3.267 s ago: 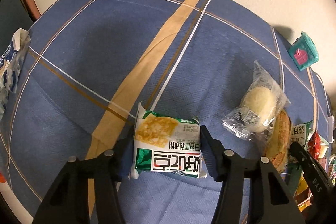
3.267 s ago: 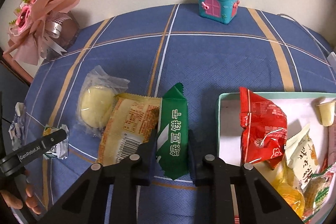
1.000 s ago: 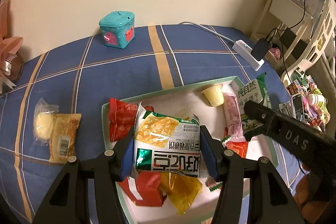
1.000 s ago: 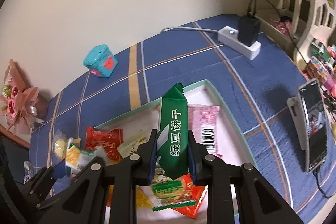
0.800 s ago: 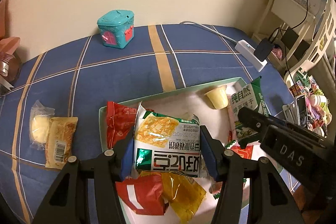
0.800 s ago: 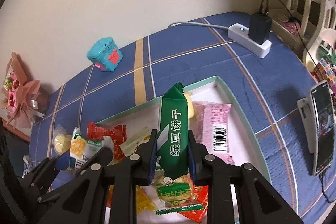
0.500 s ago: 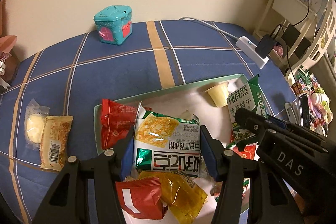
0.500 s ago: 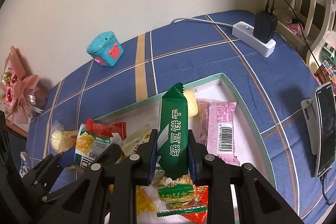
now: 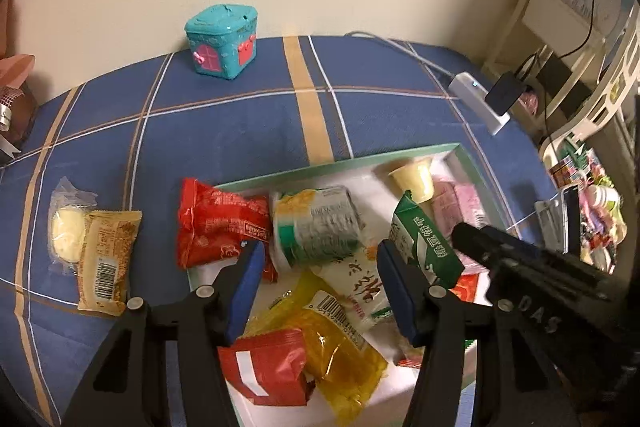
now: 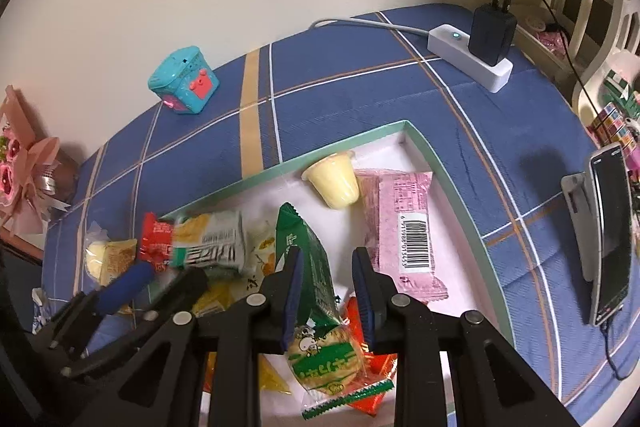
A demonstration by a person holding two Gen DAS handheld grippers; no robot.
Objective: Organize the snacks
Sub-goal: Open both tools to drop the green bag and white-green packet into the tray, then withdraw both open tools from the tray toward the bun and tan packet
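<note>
The left claw (image 9: 320, 259) is hanging released over the near end of the shallow mint-rimmed white tray (image 9: 320, 167). Its blue pads are standing apart with nothing pressed between them. The green-and-white crinkled foil snack packet (image 9: 316, 223) is lying in the tray just ahead of them, against a red foil pouch (image 9: 216, 219).

The right claw (image 10: 326, 263) is also looking slack. The long dark-green biscuit wrapper (image 10: 308, 263) is leaning on the pad at the picture's left and sitting clear of the other pad, with its far end tipping down among the heaped packets in the tray.

Two snacks are still lying outside the tray on the blue plaid-covered surface (image 9: 224, 131). They are a tan plastic-wrapped pastry with a barcode (image 9: 106, 259) and, touching its far side, a pale round cake in a clear wrapper (image 9: 66, 239). Both are sitting to the left of the tray, well apart from its rim.

The left hand is the nearer one, so the next pick is probably falling to it. In the left wrist view the pastry's long axis is running roughly along the line the claw is pointing. A sideways shift to the left should therefore be bringing the pads across its narrow width without much wrist roll.
</note>
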